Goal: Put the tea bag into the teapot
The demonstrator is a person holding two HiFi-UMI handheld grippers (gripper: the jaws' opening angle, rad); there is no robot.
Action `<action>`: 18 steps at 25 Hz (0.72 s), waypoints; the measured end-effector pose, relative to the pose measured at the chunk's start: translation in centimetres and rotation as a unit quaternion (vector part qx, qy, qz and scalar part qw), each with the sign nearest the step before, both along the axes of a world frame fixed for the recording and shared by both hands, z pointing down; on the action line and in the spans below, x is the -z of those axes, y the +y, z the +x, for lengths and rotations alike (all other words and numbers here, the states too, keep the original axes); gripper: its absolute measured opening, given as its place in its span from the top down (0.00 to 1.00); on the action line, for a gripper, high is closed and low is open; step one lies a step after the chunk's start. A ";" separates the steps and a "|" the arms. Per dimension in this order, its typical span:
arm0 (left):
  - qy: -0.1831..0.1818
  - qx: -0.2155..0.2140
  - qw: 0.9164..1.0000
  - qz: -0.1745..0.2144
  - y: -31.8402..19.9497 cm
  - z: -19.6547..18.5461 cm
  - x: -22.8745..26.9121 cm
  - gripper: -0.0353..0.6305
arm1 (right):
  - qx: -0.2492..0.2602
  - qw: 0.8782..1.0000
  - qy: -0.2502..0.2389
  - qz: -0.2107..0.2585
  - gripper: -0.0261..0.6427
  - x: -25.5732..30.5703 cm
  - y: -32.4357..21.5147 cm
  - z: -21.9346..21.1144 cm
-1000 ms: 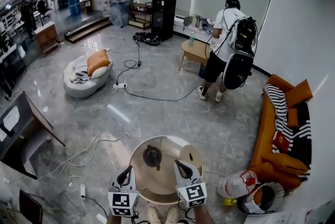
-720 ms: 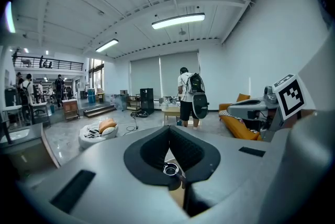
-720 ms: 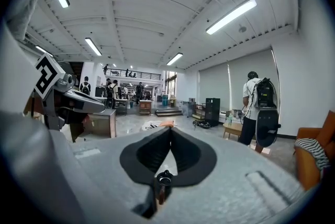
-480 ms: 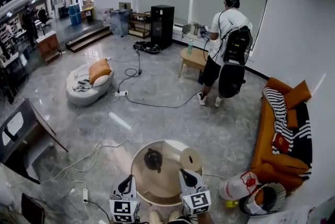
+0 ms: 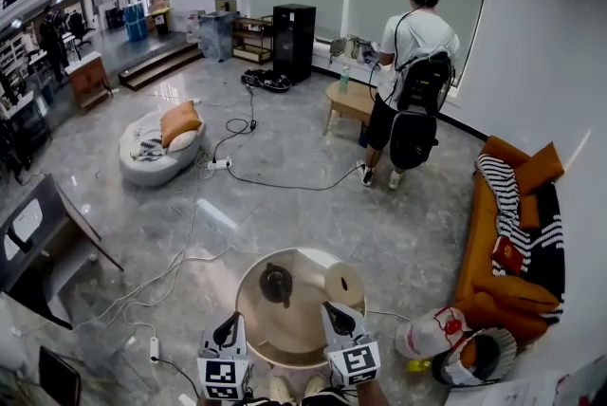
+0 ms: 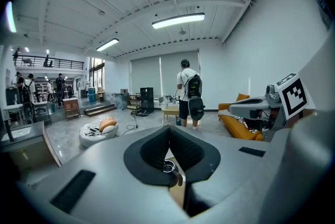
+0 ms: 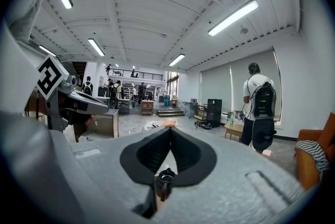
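The dark teapot (image 5: 276, 285) sits upright on the round desk (image 5: 248, 328), left of its middle, with a pale round object (image 5: 343, 283) near it on the right. The tea bag cannot be made out in any view. Both tongs hover at the desk's near edge, pointing at the teapot. The left tongs (image 5: 230, 323) have their jaws together and empty. The right tongs (image 5: 334, 309) are likewise pressed together on nothing. An orange sofa (image 5: 493, 271) stands well off to the right.
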State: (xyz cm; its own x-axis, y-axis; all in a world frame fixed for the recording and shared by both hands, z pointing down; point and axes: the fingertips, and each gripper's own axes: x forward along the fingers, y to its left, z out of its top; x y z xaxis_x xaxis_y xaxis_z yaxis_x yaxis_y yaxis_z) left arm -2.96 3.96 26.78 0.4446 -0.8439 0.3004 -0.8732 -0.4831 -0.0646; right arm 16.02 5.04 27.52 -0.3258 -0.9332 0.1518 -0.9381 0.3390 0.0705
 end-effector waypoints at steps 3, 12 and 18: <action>0.001 -0.002 1.000 -0.001 0.0 0.3 0.1 0.92 | 0.003 1.000 -0.003 -0.003 0.96 -0.1 0.0 0.0; 0.003 -0.004 1.000 -0.001 -0.1 1.0 0.1 0.92 | 0.003 1.000 -0.008 -0.006 0.96 -0.2 0.1 0.4; 0.004 -0.002 1.000 -0.001 0.0 0.6 -0.3 0.92 | 0.003 1.000 -0.010 -0.009 0.96 -0.6 0.2 0.2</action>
